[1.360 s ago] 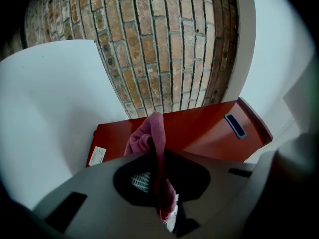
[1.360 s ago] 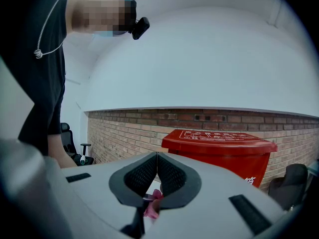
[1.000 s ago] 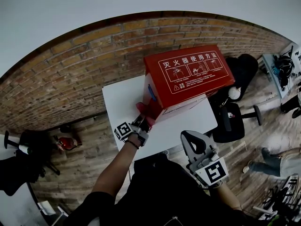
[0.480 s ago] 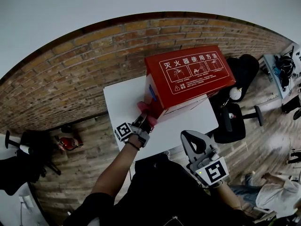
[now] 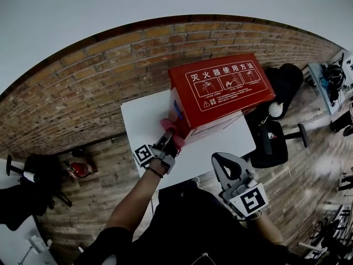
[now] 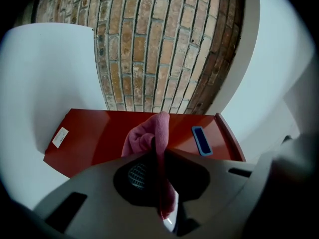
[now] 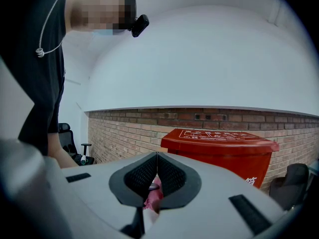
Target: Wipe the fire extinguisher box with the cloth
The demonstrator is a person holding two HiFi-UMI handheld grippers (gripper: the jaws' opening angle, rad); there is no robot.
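The red fire extinguisher box (image 5: pixel 220 87) stands on a white table (image 5: pixel 142 117) against the brick wall. My left gripper (image 5: pixel 167 139) is shut on a pink cloth (image 5: pixel 167 127) and holds it against the box's left side. In the left gripper view the cloth (image 6: pixel 148 133) bulges out past the jaws onto the red side panel (image 6: pixel 94 141), left of a blue handle (image 6: pixel 202 140). My right gripper (image 5: pixel 223 160) hangs shut near the table's front edge, apart from the box. The right gripper view shows the box (image 7: pixel 219 146) ahead of that gripper (image 7: pixel 156 159).
A black office chair (image 5: pixel 273 139) stands right of the table, another black chair (image 5: pixel 30 184) far left. A small red object (image 5: pixel 78 168) lies on the wooden floor at the left. A white label (image 6: pixel 60 137) sits on the box side. Desk clutter (image 5: pixel 331 76) fills the far right.
The left gripper has shifted the cloth slightly along the box's left side. The right gripper has stayed put. A person seen at the right has left the view.
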